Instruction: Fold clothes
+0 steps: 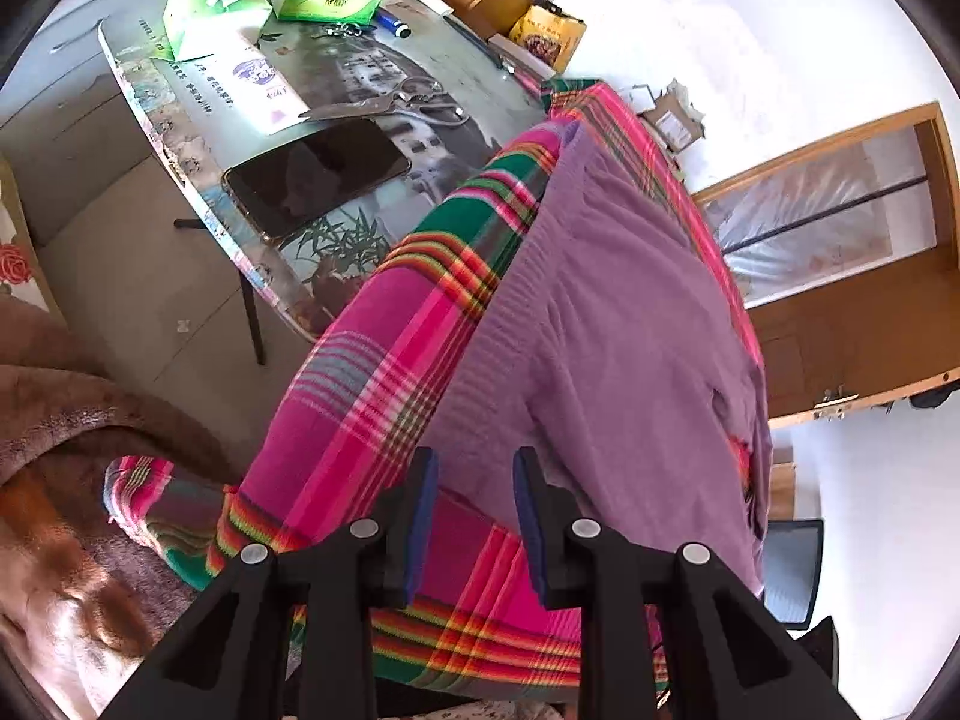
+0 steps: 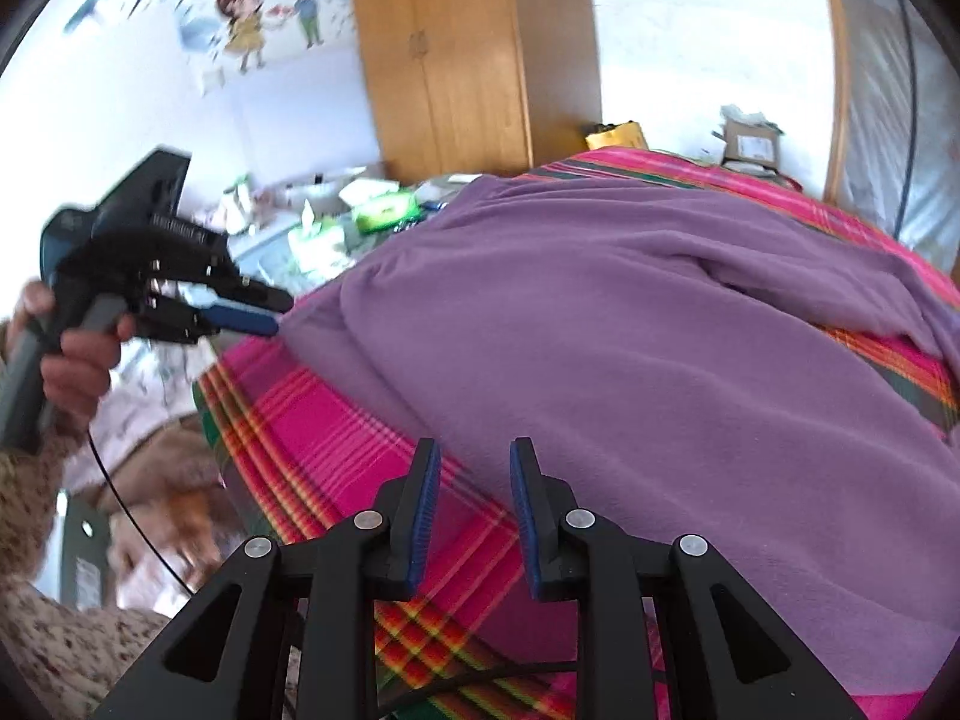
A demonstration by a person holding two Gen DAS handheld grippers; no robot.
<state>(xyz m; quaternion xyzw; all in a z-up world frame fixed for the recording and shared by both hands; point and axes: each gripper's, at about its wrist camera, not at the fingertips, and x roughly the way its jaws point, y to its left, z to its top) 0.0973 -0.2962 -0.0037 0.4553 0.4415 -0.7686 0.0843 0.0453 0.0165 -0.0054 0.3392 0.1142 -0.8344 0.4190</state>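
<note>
We see a plaid sheet in pink, green and orange stripes spread over a raised surface, and on it lies the purple fleece garment, roughly flattened, with soft folds along its far edge. In the left wrist view the same garment runs away from the camera down the middle of the sheet.

Beside the sheet stands a glass-topped table carrying two green tissue packs, a dark phone, a pair of scissors and a blue lighter. A wooden wardrobe stands against the far wall.

The left gripper hovers over the near edge of the garment, its blue-padded fingers spread with nothing between them. From the right wrist view that gripper shows at the garment's left corner, held by a hand; we cannot tell whether its tips touch the cloth. The right gripper hangs above the line where garment meets sheet, fingers apart and holding nothing.
</note>
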